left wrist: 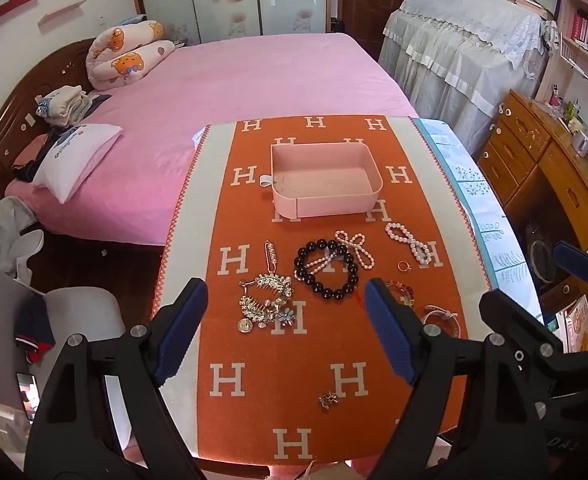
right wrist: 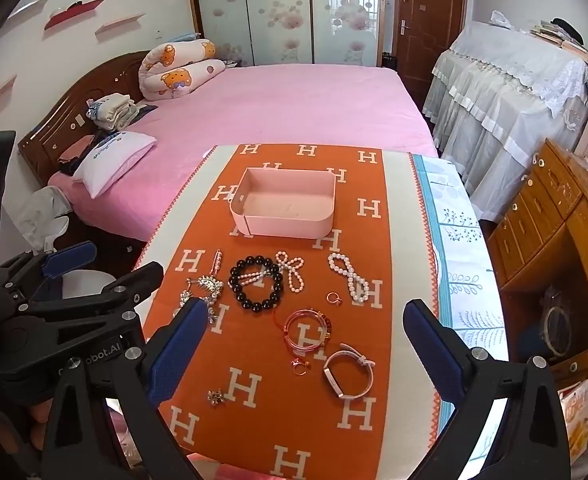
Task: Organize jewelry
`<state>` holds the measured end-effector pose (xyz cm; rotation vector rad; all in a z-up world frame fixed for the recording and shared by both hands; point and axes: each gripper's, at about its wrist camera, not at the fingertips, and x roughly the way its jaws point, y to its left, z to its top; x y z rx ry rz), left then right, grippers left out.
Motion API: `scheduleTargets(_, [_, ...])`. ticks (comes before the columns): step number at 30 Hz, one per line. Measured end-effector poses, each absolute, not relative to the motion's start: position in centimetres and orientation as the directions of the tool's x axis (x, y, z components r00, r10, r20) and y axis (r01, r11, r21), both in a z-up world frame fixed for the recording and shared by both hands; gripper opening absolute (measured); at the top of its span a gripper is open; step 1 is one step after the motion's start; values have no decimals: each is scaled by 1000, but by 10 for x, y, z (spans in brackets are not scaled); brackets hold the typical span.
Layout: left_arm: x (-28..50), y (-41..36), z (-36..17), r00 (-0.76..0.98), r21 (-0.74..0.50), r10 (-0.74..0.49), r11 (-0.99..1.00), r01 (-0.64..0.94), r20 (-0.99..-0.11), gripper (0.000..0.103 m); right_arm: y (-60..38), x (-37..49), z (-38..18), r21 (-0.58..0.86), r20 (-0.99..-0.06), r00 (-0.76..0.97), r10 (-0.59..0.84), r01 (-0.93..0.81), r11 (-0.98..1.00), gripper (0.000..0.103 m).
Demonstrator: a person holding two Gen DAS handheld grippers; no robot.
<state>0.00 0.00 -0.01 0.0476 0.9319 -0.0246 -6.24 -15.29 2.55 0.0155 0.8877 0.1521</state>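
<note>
An empty pink tray (left wrist: pixel 326 180) (right wrist: pixel 284 208) sits at the far end of the orange H-patterned cloth (left wrist: pixel 262 360). In front of it lie a black bead bracelet (left wrist: pixel 326 293) (right wrist: pixel 254 307), a pearl bow (left wrist: pixel 354 248), a pearl figure-eight (right wrist: pixel 348 276), rhinestone hair combs (left wrist: pixel 266 300), a gold ring (right wrist: pixel 334 298), pink bangles (right wrist: pixel 306 330), a white wristband (right wrist: pixel 348 372) and a small brooch (left wrist: pixel 328 400). My left gripper (left wrist: pixel 286 332) hovers open above the combs. My right gripper (right wrist: pixel 306 356) hangs open over the bangles and wristband. Neither holds anything.
A pink bed (left wrist: pixel 234 92) lies beyond and left of the table. A wooden chest of drawers (right wrist: pixel 554 240) stands close on the right, and a lace-covered unit (right wrist: pixel 514 92) behind it. A white stool (left wrist: pixel 82 312) is by the table's left edge.
</note>
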Motion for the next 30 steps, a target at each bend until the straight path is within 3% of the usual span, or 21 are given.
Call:
scheduleTargets(15, [1, 7, -3, 595, 35, -3, 998, 53, -804, 78, -152, -63, 23, 73, -768, 625, 141, -133, 988, 91])
scheduleTargets(30, [2, 0, -5, 601, 29, -4, 999, 45, -799, 78, -153, -63, 22, 74, -768, 625, 141, -132, 988, 91])
